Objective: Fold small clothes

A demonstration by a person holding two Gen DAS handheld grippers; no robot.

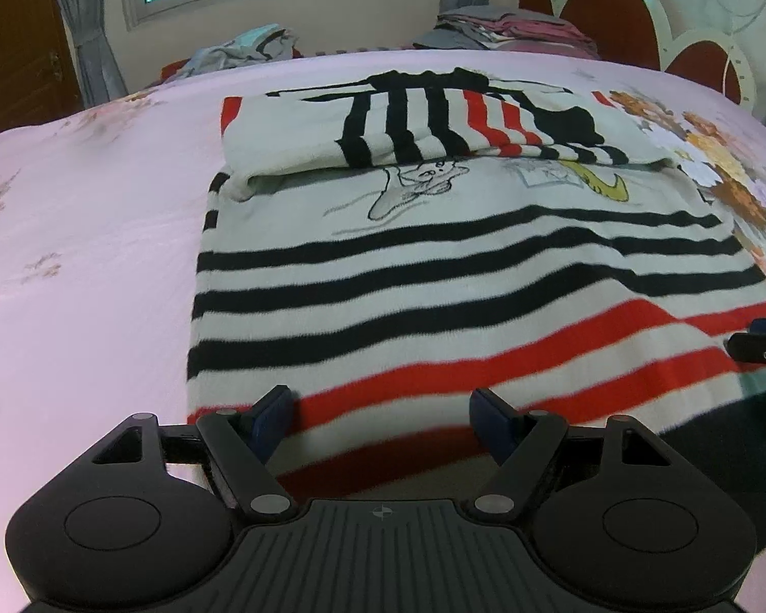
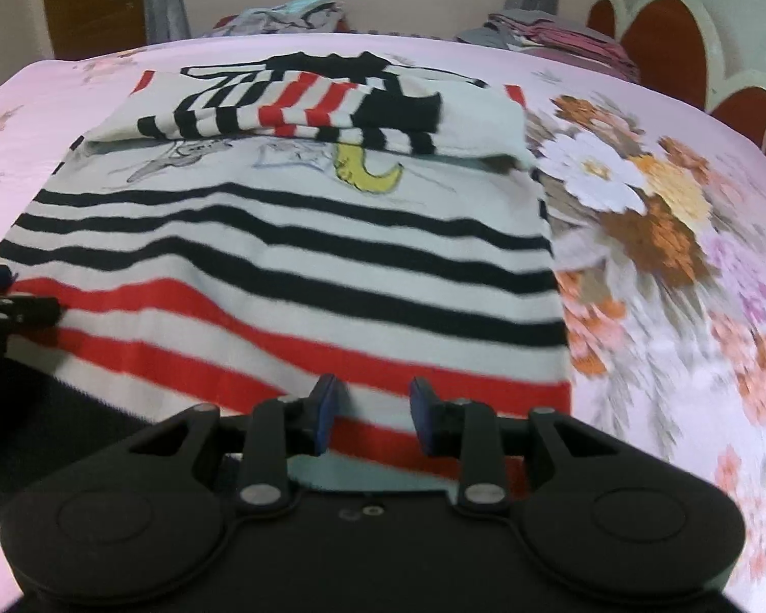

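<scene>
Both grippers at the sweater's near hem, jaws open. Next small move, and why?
Probably ease both forward and close on the hem. The left gripper and right gripper both stand open at the near red-striped edge of the striped sweater, gripping nothing. The sleeves are already folded across the top, so lifting the bottom edge toward the collar looks like the remaining fold on the bed.

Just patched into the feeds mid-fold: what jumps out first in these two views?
The white knitted sweater with black and red stripes dominates, spread flat on the pink floral bedsheet, its sleeves folded across the top. Both the left gripper and right gripper sit open at its near red-striped hem. Folded clothes are stacked by the red scalloped headboard.
</scene>
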